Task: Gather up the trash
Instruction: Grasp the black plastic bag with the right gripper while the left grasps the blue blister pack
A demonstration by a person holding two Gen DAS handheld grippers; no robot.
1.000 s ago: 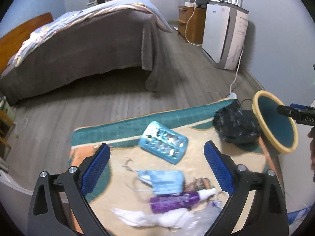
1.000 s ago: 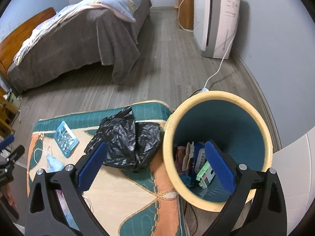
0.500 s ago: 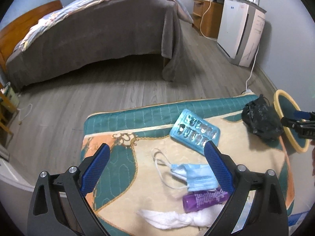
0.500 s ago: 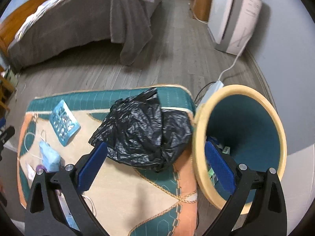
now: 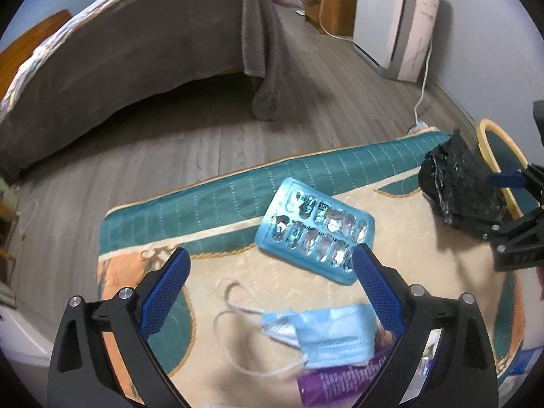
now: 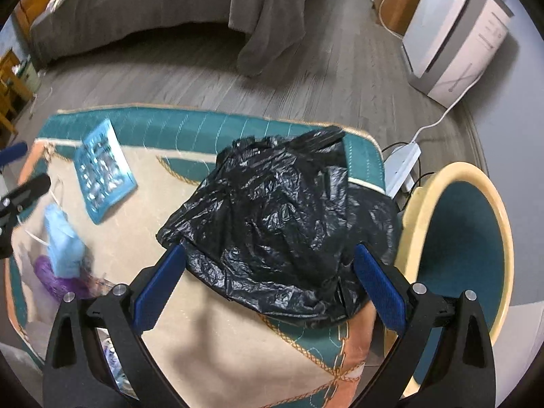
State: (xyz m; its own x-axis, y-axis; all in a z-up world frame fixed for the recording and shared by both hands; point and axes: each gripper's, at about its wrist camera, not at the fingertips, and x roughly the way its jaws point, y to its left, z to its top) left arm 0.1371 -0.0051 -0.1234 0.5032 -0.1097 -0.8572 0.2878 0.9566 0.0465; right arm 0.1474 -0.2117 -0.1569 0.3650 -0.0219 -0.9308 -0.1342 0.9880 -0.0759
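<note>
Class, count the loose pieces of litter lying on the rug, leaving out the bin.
4 clearly: black plastic bag beside the bin, blue blister pack mid-rug, face mask nearer, purple bottle beneath it. More may be hidden behind the grippers.

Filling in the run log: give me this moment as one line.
left gripper: open, above face mask | right gripper: open, over black bag | bin: beside rug
</note>
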